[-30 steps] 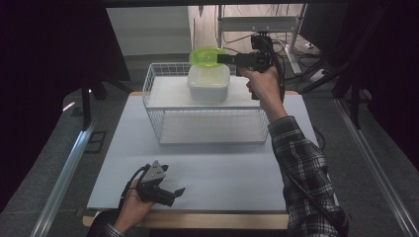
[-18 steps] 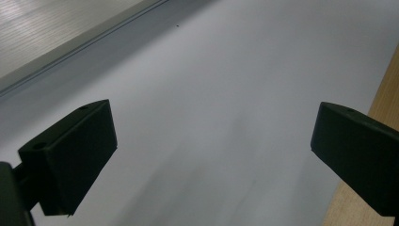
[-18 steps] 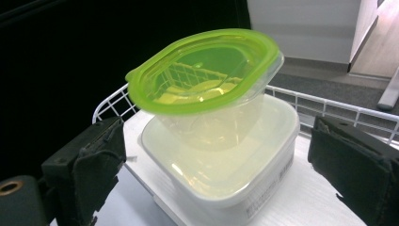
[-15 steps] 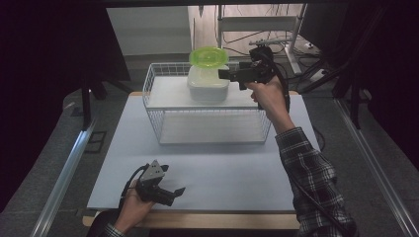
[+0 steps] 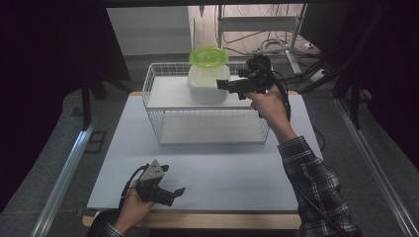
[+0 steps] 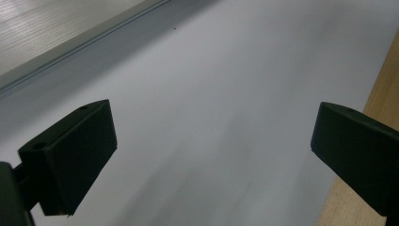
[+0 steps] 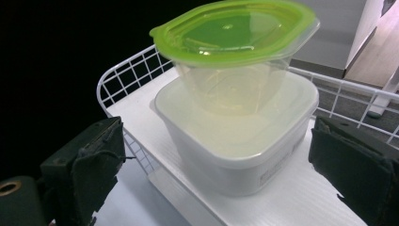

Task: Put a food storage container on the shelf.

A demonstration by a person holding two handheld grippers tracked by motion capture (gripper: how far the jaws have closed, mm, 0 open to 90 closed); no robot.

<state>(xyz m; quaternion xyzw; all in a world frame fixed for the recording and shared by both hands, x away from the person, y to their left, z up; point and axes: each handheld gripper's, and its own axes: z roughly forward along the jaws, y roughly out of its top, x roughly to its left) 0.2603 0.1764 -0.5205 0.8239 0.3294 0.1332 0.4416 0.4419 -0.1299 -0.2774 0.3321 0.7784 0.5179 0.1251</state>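
White wire rack (image 5: 163, 116) sits at far middle of the light mat (image 5: 217, 173), w/ a white shelf board (image 5: 168, 94) on top. On that shelf, toward its right end: a white lidded box (image 7: 244, 141), and stacked on it a clear tub w/ green lid (image 7: 235, 33). Right gripper (image 5: 225, 85) is held up at shelf height just right of the box, jaws wide apart, nothing between them; in right gripper view the box sits ahead, between the jaws but not touched. Left gripper (image 5: 173, 192) is low near front-left edge of mat, held in left hand (image 5: 132, 210), jaws wide apart & empty, over bare mat beside the wooden table edge (image 6: 376, 80).
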